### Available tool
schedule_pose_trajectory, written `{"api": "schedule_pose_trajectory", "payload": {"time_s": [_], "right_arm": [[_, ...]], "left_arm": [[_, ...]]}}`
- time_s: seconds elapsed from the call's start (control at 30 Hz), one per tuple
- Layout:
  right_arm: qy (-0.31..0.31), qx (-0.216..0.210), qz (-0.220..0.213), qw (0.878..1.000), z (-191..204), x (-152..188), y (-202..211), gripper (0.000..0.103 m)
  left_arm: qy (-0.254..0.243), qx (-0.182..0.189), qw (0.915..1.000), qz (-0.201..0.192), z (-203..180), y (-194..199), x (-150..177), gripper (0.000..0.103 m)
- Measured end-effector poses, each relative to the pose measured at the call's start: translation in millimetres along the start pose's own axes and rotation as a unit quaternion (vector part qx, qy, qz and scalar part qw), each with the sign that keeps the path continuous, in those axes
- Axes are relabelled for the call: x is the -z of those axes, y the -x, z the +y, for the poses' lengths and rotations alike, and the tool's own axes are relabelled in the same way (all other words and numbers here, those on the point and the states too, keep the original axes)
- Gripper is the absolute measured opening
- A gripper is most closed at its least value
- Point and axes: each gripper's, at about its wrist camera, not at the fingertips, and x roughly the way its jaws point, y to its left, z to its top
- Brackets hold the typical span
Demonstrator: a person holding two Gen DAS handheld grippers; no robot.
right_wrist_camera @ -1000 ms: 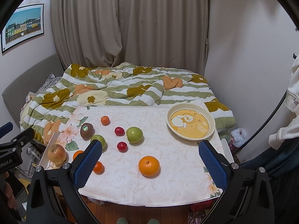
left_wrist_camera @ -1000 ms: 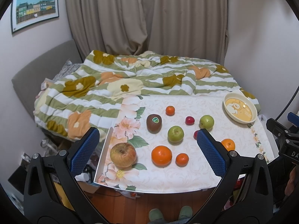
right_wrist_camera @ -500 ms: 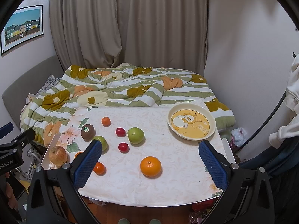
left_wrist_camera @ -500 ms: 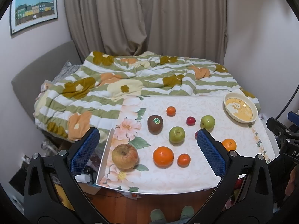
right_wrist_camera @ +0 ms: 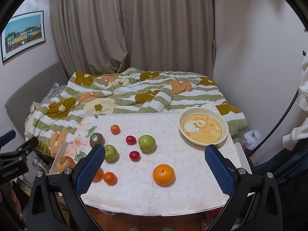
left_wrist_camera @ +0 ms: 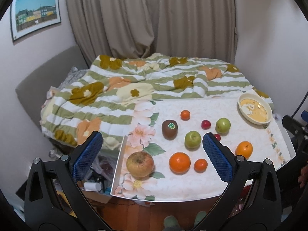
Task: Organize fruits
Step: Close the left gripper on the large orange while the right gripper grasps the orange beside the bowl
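Left gripper (left_wrist_camera: 152, 150) is hovering with jaws spread wide above the near table (left_wrist_camera: 192, 194) edge, framing a yellowish apple (left_wrist_camera: 140, 164), large orange (left_wrist_camera: 179, 162), small mandarin (left_wrist_camera: 200, 165) and green apple (left_wrist_camera: 192, 139), while a kiwi (left_wrist_camera: 169, 129) is sitting farther back and the yellow plate (left_wrist_camera: 255, 111) is lying far right.

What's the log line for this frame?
phase: pre-grasp | left gripper: open, empty, above table | right gripper: open, empty | fruits: all on table, none on plate | contact: none
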Motion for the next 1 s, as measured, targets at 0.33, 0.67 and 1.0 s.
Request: {"api": "schedule_pose_trajectory", "payload": {"time_s": [0.33, 0.67, 1.0], "right_arm": [[0.006, 0.025, 0.044, 0.999, 1.0, 14.7, -34.1, 0.103], [0.005, 0.038, 0.119, 0.992, -19.1, 61.0, -94.8, 0.103], [0.026, 0.035, 0.187, 0.981, -33.7, 95.4, -146.0, 0.103]], "left_arm": [[-0.026, 0.037, 0.9979, 0.047, 5.4, -46.5, 18.2, 0.103], [-0.05, 0.071, 0.9876, 0.131, -19.0, -116.6, 62.4, 0.103], [-0.077, 0.071, 0.9786, 0.177, -42.3, -162.7, 90.8, 0.103]]}}
